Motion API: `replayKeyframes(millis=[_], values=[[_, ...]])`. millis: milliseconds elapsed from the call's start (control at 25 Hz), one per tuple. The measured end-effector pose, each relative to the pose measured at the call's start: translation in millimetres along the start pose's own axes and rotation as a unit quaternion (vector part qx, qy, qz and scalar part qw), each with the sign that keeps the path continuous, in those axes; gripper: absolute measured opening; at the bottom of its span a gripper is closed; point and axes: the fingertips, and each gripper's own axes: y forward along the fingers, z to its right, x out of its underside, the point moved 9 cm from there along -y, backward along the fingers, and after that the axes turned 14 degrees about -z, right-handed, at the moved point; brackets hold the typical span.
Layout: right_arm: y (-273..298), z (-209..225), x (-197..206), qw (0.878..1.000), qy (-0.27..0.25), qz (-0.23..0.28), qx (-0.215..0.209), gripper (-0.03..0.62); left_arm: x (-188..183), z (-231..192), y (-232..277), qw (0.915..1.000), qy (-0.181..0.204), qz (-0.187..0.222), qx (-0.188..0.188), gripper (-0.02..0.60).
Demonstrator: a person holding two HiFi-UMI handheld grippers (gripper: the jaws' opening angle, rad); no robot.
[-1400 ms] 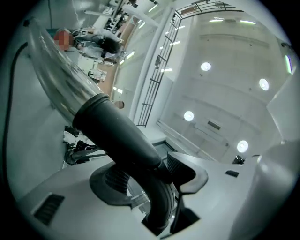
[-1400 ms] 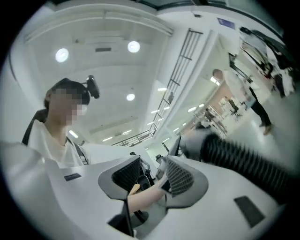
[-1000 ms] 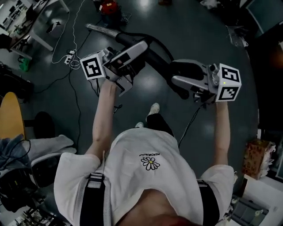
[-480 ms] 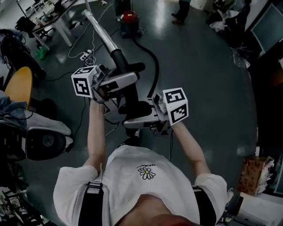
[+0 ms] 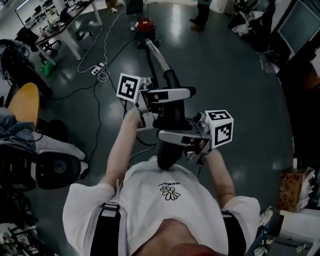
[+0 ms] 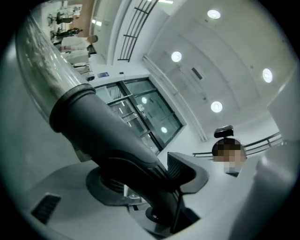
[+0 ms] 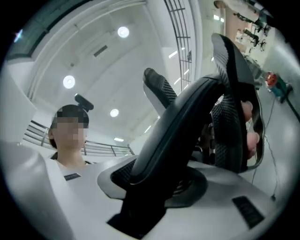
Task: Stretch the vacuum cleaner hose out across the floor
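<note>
A red vacuum cleaner (image 5: pixel 143 23) stands on the dark floor far ahead. Its metal tube (image 5: pixel 159 59) runs back to a black handle (image 5: pixel 170 116) lifted in front of the person. The hose seems to trail as a dark line (image 5: pixel 149 64) beside the tube. My left gripper (image 5: pixel 169 106) is shut on the handle's upper part, just below the tube (image 6: pixel 42 61). My right gripper (image 5: pixel 172 132) grips the handle (image 7: pixel 173 136) lower down. Its jaws have just been opening a little, and the handle stays pressed between them.
A white table (image 5: pixel 75 20) and a power strip with cables (image 5: pixel 100 67) lie at the far left. An office chair (image 5: pixel 47 167) and a yellow round seat (image 5: pixel 22 102) stand at the left. A person (image 5: pixel 200 12) stands far ahead. A box (image 5: pixel 291 190) sits at the right.
The tube has swung from pointing left to pointing straight ahead at the red vacuum. Both grippers have come together at the middle, the right one below the left.
</note>
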Motion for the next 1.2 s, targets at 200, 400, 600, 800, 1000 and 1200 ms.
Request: replayKeyframes(millis=[200,400,600,800,1000,1200], values=[[-10.5,10.8,10.4,0.999,0.029,0.035,0.030,0.183,9.5,-24.9,-3.7,0.9987,-0.048,0.008,-0.012,0.239],[-11.0,17.5,3.4,0.998,0.009,0.006,0.058,0.183,-0.1,-28.3,-6.9,0.9991,-0.039,-0.011,-0.011,0.239],[-10.9,20.4,6.8,0.999,0.013,-0.006,0.051,0.183,5.0,-30.3,-10.1,0.9988,-0.046,-0.006,-0.017,0.239],[-6.9,23.5,14.0,0.999,0.021,-0.022,0.037,0.184,16.7,-30.1,-16.4,0.9981,-0.055,0.010,-0.024,0.239],[0.2,23.3,16.7,0.997,0.009,-0.057,0.051,0.184,20.3,-23.1,-20.6,0.9984,-0.045,0.002,-0.035,0.239],[7.5,24.3,20.5,0.995,0.000,-0.077,0.061,0.184,24.5,-18.9,-25.2,0.9987,-0.036,-0.003,-0.035,0.239]])
